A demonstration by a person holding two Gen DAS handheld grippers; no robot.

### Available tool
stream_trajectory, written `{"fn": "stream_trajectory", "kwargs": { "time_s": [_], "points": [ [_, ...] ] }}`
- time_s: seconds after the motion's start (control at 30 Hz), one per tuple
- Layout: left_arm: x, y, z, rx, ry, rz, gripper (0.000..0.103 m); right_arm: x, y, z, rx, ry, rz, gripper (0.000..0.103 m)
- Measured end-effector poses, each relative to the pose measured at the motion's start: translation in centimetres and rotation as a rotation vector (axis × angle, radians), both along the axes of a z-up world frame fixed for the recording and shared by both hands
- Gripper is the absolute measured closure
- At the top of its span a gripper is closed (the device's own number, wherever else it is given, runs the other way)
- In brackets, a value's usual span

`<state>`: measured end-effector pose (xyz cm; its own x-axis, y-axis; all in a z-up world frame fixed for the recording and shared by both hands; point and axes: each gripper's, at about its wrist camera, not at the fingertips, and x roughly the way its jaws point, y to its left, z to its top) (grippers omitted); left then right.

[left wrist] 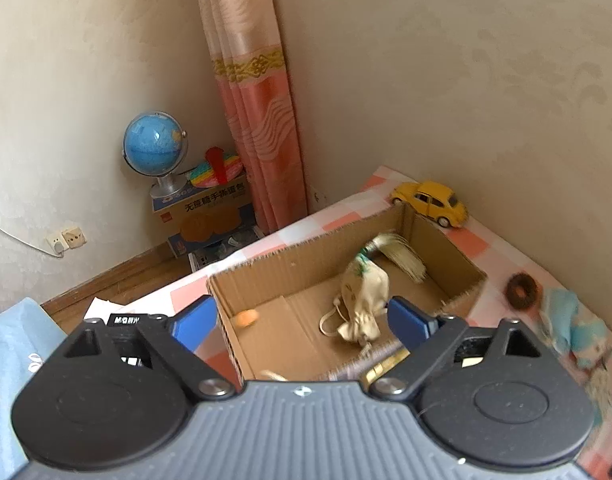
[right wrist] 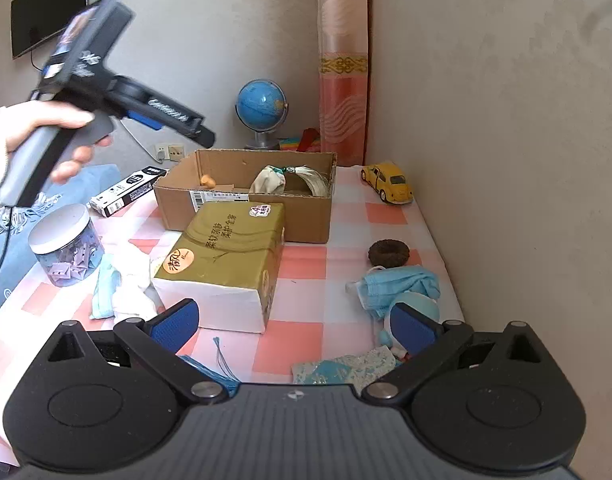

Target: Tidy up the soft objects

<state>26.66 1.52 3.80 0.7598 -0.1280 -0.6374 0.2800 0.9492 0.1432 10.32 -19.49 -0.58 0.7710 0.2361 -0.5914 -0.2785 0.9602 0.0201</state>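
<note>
An open cardboard box (left wrist: 445,240) (right wrist: 306,216) stands on the checked table. Inside lie a cream drawstring pouch (left wrist: 361,300) (right wrist: 268,180), a pale tassel (left wrist: 401,256) (right wrist: 313,178) and a small orange piece (left wrist: 246,317) (right wrist: 206,180). My left gripper (left wrist: 302,320) is open and empty, held above the box; in the right wrist view it (right wrist: 178,120) hangs in the air at upper left. My right gripper (right wrist: 294,324) is open and empty, low over the table's near side. A blue face mask (right wrist: 397,284) (left wrist: 565,320) and a brown scrunchie (right wrist: 389,253) (left wrist: 521,291) lie at the right.
A gold tissue pack (right wrist: 226,264) stands before the box. A jar of purple clips (right wrist: 66,248), crumpled cloths (right wrist: 122,288), a black-and-white carton (right wrist: 126,192), a yellow toy car (right wrist: 387,182) (left wrist: 429,202) and a blue tassel (right wrist: 210,372) are on the table. A globe (left wrist: 154,148) stands beyond.
</note>
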Motion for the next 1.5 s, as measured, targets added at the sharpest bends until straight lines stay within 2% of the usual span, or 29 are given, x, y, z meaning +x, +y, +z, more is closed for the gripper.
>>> {"fn": "stream_trajectory", "kwargs": {
  "time_s": [0.37, 0.53, 0.8, 0.97, 1.23, 1.5],
  "points": [
    [-8.8, 0.4, -0.3, -0.014, -0.051, -0.044, 0.004, -1.2, -0.4, -0.1, -0.019, 0.003, -0.012, 0.0],
    [-12.7, 0.6, -1.4, -0.046, -0.058, -0.05, 0.004, -1.5, -0.7, -0.7, -0.031, 0.018, -0.019, 0.0],
    [-17.3, 0.5, -3.9, -0.047, -0.051, -0.032, 0.004, -1.6, -1.5, -2.8, -0.067, 0.071, -0.038, 0.0],
    [-18.7, 0.4, -5.3, -0.049, -0.041, -0.019, 0.004, -0.9, -2.4, -4.6, -0.083, 0.119, -0.065, 0.0],
    [-18.6, 0.5, -6.9, -0.056, -0.012, -0.004, 0.005, 0.0, -2.5, -7.4, -0.109, 0.184, -0.061, 0.0],
    [-17.5, -0.4, -7.7, -0.012, -0.024, -0.044, 0.01, 0.1, -2.5, -7.7, -0.1, 0.167, -0.031, 0.0]
  ]
}}
